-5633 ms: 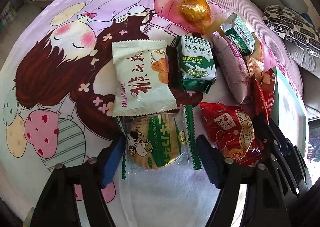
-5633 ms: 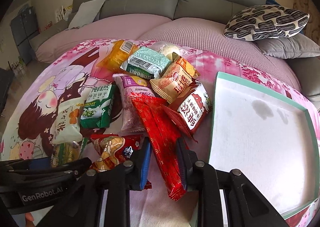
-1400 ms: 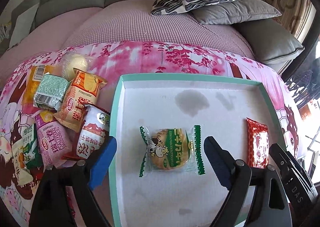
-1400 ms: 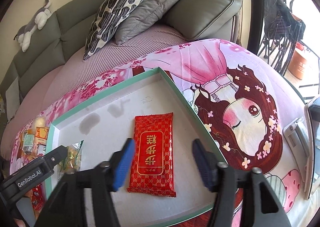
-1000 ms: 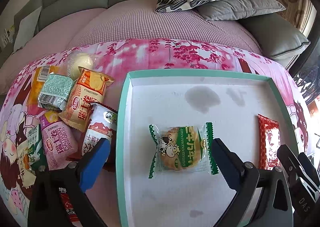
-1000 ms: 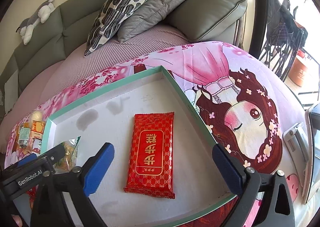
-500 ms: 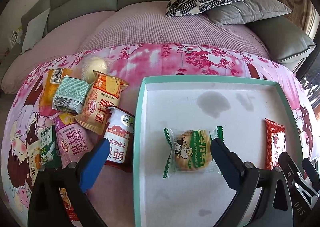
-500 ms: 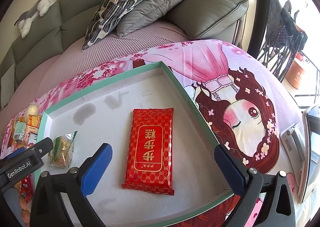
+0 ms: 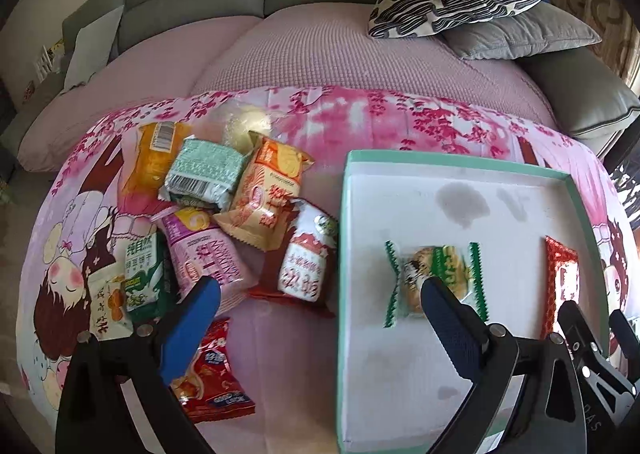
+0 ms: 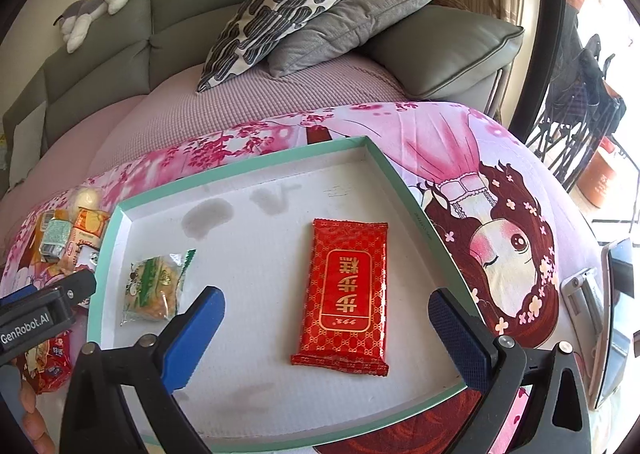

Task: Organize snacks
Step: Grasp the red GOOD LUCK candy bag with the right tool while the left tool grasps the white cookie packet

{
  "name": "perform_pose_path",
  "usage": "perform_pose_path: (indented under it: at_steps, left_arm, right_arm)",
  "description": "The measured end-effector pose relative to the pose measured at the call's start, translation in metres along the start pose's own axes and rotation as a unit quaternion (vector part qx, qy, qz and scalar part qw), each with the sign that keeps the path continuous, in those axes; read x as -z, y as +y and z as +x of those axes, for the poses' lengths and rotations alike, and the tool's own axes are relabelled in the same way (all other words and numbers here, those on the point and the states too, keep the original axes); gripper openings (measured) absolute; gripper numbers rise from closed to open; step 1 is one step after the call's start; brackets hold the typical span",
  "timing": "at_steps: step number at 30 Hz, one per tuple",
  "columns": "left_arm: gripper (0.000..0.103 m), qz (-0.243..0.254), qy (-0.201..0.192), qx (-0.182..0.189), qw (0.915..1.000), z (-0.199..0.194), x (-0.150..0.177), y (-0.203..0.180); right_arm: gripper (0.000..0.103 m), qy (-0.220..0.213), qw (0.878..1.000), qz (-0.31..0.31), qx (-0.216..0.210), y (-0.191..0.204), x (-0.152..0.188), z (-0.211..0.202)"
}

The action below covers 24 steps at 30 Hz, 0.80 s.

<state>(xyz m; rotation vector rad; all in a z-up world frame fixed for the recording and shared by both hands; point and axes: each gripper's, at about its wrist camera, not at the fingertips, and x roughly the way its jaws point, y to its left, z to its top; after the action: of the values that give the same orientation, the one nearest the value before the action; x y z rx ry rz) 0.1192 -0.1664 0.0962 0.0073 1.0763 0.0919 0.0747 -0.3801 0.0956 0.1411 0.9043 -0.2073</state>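
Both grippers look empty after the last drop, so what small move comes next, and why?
Probably swing the left gripper, jaws open and empty, over the pile and down onto the nearest loose packet, the red and white packet beside the tray's rim. Only the green cookie packet and the red bar lie in the tray so far; the right gripper hovers open above it.

Sofa: grey sofa standing behind, patterned pillow leaning on it
Light: daylight coming in at right
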Motion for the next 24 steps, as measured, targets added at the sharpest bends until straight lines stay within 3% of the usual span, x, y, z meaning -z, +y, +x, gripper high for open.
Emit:
perform_pose_path:
  at_steps: [4, 24]
  left_arm:
    - [0.100, -0.024, 0.026, -0.033, 0.9988, -0.002, 0.003, 0.030]
    - [0.100, -0.166, 0.031, -0.049, 0.9845, -0.028, 0.024, 0.183]
  right_arm:
    - [0.103, 0.017, 1.000, -0.002, -0.015, 0.017, 0.003, -0.002]
    - [0.103, 0.045, 0.986, -0.106, -0.121, 0.146, 0.034, -0.022]
